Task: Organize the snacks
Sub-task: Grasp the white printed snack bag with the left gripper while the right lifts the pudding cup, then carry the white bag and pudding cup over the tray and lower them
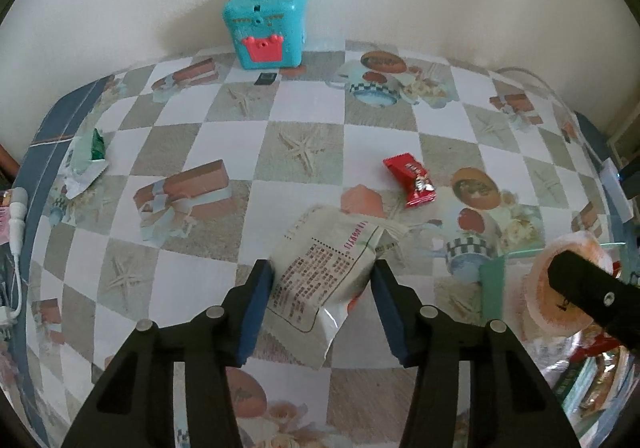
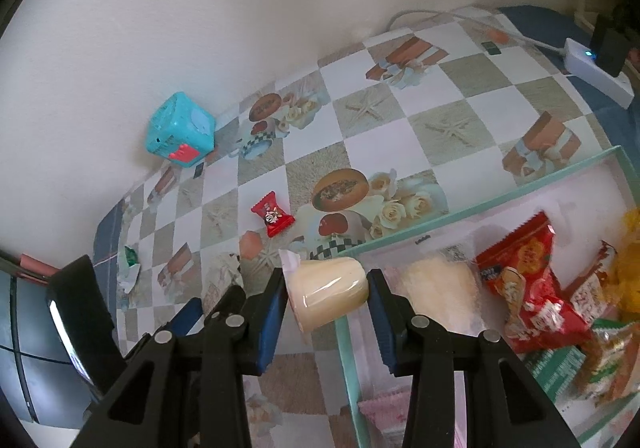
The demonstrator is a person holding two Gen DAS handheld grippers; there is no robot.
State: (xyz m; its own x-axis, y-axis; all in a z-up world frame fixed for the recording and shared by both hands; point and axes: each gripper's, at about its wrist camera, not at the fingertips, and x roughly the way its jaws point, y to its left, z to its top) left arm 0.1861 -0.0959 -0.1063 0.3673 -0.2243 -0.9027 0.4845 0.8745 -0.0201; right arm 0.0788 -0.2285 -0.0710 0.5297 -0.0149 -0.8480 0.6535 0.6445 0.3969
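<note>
My left gripper (image 1: 323, 282) has its jaws around a white snack packet (image 1: 326, 272) with printed text; the pads stand at its two sides on the table, and contact is unclear. My right gripper (image 2: 327, 290) is shut on a cream jelly cup (image 2: 326, 292) and holds it over the left rim of a teal-edged snack box (image 2: 460, 214). The box holds several packets, among them a red one (image 2: 528, 284). A small red candy (image 1: 412, 178) lies on the checkered tablecloth; it also shows in the right wrist view (image 2: 272, 214).
A turquoise toy cube (image 1: 268, 26) stands at the back wall. A green and white wrapper (image 1: 86, 162) lies near the table's left edge. A white power strip (image 2: 596, 74) with a cable sits at the far right corner. White cables (image 1: 16, 232) hang off the left side.
</note>
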